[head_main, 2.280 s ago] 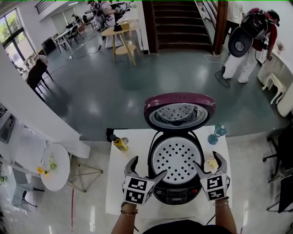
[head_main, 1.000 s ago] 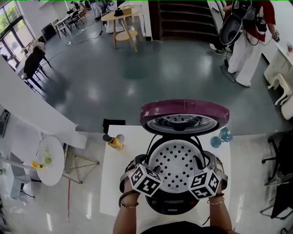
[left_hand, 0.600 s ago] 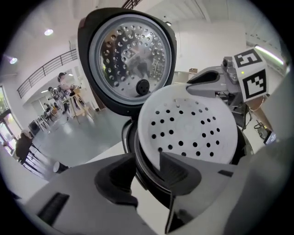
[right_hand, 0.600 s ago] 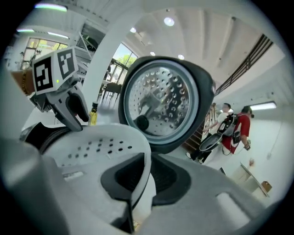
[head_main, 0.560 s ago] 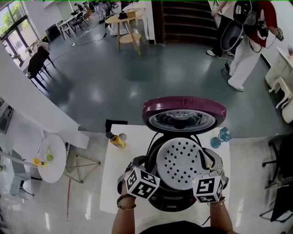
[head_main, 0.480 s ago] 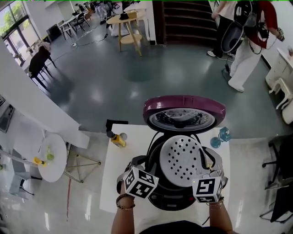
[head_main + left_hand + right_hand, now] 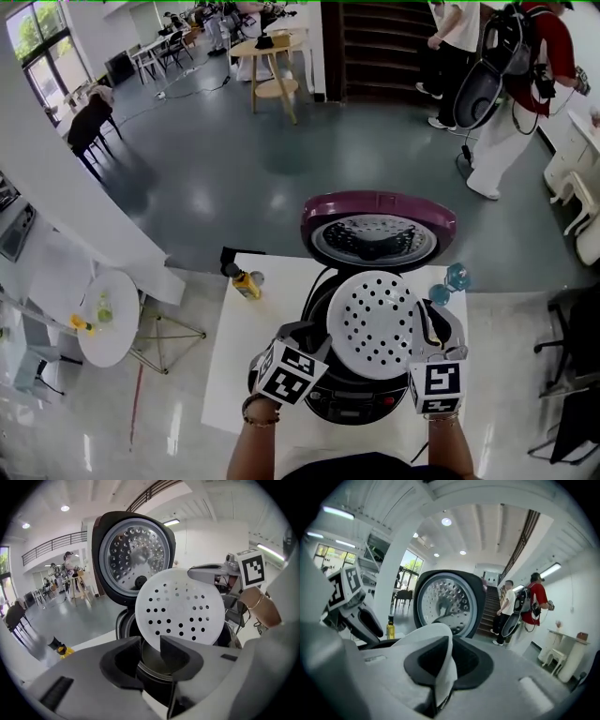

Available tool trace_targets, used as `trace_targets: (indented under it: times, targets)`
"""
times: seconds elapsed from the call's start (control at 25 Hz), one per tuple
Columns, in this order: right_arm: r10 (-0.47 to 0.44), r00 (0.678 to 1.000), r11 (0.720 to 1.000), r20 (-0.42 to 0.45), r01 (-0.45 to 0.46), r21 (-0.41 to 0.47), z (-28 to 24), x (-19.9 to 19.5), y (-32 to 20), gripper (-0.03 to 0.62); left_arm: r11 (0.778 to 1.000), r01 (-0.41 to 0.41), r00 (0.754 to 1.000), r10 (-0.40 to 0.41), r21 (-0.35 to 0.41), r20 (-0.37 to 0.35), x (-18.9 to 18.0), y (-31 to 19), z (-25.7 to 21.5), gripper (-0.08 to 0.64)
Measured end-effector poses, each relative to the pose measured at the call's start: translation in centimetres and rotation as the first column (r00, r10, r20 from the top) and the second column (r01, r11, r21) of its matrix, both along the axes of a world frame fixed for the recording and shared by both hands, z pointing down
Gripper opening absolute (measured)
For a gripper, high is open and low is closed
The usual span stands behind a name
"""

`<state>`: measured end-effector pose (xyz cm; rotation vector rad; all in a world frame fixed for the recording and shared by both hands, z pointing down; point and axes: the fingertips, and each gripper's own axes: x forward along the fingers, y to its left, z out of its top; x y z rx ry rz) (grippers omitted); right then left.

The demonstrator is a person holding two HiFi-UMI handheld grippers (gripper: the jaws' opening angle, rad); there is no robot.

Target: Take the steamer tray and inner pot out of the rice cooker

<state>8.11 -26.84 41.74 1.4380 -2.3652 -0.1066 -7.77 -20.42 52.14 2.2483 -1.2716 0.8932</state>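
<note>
The rice cooker point(image 7: 361, 401) stands on the white table point(image 7: 246, 375) with its purple lid point(image 7: 380, 228) up. The white perforated steamer tray point(image 7: 375, 323) hangs above the cooker's mouth, tilted with its right side higher. My left gripper point(image 7: 315, 339) is shut on the tray's lower left rim; in the left gripper view the tray point(image 7: 180, 611) rises from between the left gripper's point(image 7: 150, 641) jaws. My right gripper point(image 7: 429, 325) is shut on the right rim, and the tray's edge point(image 7: 440, 639) runs between the right gripper's point(image 7: 449, 645) jaws. The metal inner pot point(image 7: 151, 661) sits in the cooker below.
A yellow bottle point(image 7: 246, 282) stands at the table's back left, a blue glass point(image 7: 457, 276) at its back right. A small round table point(image 7: 108, 328) is on the floor to the left. People point(image 7: 511, 84) stand far behind by the stairs.
Both grippers closed on the tray's rim and rose. The tray came up out of the cooker and tilted, its right side going higher.
</note>
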Motion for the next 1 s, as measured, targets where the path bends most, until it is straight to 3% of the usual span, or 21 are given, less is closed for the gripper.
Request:
trace_targets:
  times: [0.12,0.2,0.4,0.64,0.72,0.8,1.0]
  targets:
    - [0.009,0.993,1.0,0.122,-0.009,0.0,-1.3,1.4,0.4,0.025,1.0,0.003,1.0,-0.003,0.013,-0.012,0.2,0.1,-0.1,0.126]
    - [0.007,0.988,1.0,0.157,-0.008,0.005,-1.9,2.0,0.7,0.025,1.0,0.009,0.999,-0.008,0.019,-0.044,0.5,0.1,-0.6,0.126]
    - [0.01,0.984,0.999,0.18,-0.016,0.03,-3.0,3.2,1.4,0.025,1.0,0.026,0.983,-0.024,0.009,-0.179,2.0,-0.1,-1.9,0.129]
    - [0.002,0.98,0.997,0.201,-0.017,0.073,-4.7,4.5,2.2,0.025,0.998,0.064,0.959,-0.058,0.014,-0.276,2.4,-0.4,-3.1,0.209]
    - [-0.004,0.973,0.998,0.232,-0.012,0.065,-5.0,4.9,2.4,0.025,0.998,0.065,0.936,-0.057,0.012,-0.348,2.6,-0.2,-3.7,0.235]
    - [-0.016,0.958,0.999,0.286,0.004,0.043,-5.2,5.2,2.7,0.025,0.999,0.045,0.896,-0.04,0.001,-0.443,3.1,0.4,-4.7,0.255]
    - [-0.062,0.902,0.997,0.428,0.072,-0.009,-6.3,4.1,3.8,0.025,1.0,0.0,0.757,-0.011,-0.016,-0.654,3.6,2.3,-8.0,0.258]
